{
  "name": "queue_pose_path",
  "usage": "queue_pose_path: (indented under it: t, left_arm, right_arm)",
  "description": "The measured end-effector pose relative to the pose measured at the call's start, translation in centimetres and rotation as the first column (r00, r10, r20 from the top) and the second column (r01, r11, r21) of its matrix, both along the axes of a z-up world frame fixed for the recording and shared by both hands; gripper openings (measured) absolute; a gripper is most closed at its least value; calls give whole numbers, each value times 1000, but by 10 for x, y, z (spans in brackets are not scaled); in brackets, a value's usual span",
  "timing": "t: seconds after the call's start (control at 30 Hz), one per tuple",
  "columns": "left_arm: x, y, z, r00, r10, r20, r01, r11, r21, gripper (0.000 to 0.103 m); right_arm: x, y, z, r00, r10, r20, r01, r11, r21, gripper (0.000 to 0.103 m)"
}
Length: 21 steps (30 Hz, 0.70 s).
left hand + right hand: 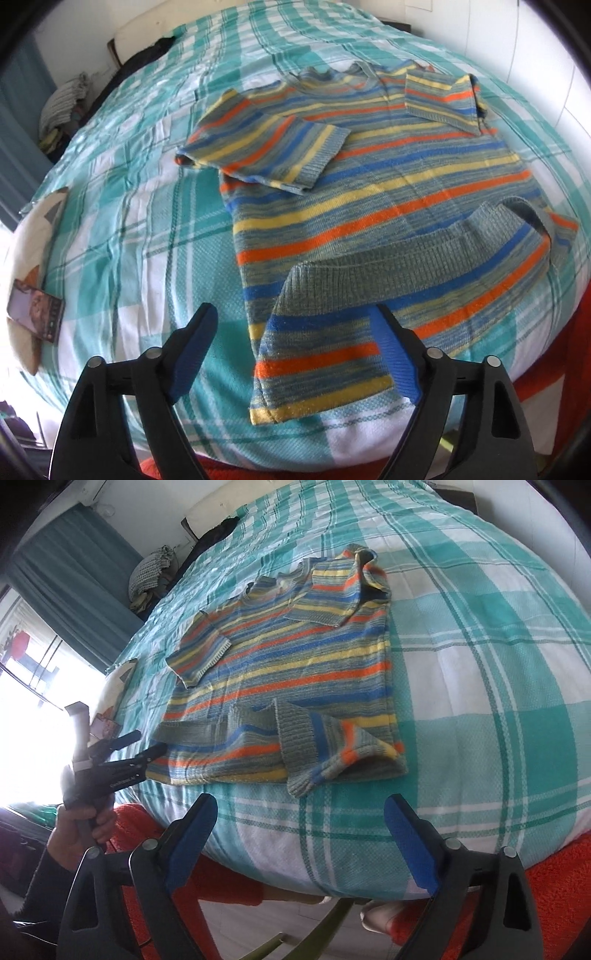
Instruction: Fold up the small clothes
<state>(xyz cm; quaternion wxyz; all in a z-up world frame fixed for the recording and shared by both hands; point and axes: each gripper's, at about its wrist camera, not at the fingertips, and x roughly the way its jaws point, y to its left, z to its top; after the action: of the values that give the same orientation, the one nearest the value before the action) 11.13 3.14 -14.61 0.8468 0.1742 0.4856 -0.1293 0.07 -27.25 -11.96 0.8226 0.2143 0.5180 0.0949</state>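
A bed [122, 229] under a teal-and-white checked cover fills both views, with a curtained window [74, 590] off to one side. A striped knit sweater [388, 192] is laid flat on the cover, both sleeves already folded in across the chest, and the hem partly turned up.

The left gripper [295, 354] is held with its jaws apart. The turned-up near corner of the hem [317, 369] lies between them, close against the right-hand blade, and whether it is touched cannot be told. The right gripper [301, 834] is also held with jaws apart, over bare cover just short of the other hem corner [325, 760], which lies ahead of them and apart.

The step in hand is judged to be the grasp of both hem corners. It would be done well if every layer at each corner is taken, both grips are closed together, and the hem is carried evenly toward the collar [354, 70] so the sleeves are not dragged out.
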Motion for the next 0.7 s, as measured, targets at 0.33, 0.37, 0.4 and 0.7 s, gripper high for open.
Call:
queue_pose_path:
  t: [0.33,0.37,0.4,0.7]
  left_arm:
    - [6,11,4,1000,13,-5,-13,1000,-25,97]
    - [11,18,5,1000,29,-8,-29,999,-44,98]
    - [22,32,8,998,65,-7,-66,996,-66,98]
    - [158,82,-17,985,161,65,-163,986,28,99]
  right_arm:
    - [-14,-10,2,999,-30,15,31,998,-47,92]
    - [-16,-10,3,999,-28,18,29,998,-57,92]
    - [-17,-10,3,1000,-23,21,24,997,-71,92]
    - [-25,-7,-5,1000,-15,-7,14,993,-120,92]
